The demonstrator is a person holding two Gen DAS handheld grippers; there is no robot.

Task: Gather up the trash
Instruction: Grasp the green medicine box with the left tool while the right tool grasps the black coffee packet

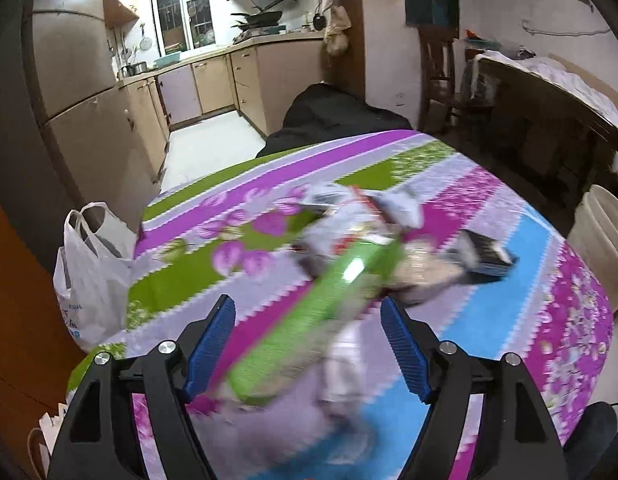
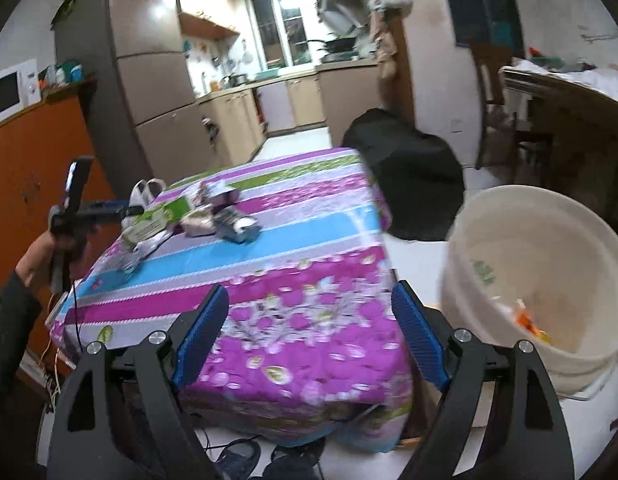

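Green carton [image 1: 329, 296]: long, bright green, lain flat and aslant on the striped tablecloth [image 1: 489, 320], blurred in the left wrist view; its end is seen beside the crumpled wrappers.
Crumpled wrappers [image 1: 349, 216]: white and silvery, heaped mid-cloth, touching the carton.
Dark packet [image 1: 489, 256]: small, flat, set on the blue stripe, just beside the heap.
Bucket [image 2: 549, 248]: cream, open-topped, stood beside the tablecloth's corner; orange scraps [image 2: 529, 320] are seen inside.

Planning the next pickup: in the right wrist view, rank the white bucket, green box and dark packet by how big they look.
1. white bucket, by far the largest, though it is nearest the camera.
2. green box.
3. dark packet, close to the box in size; blur makes that order unsure.
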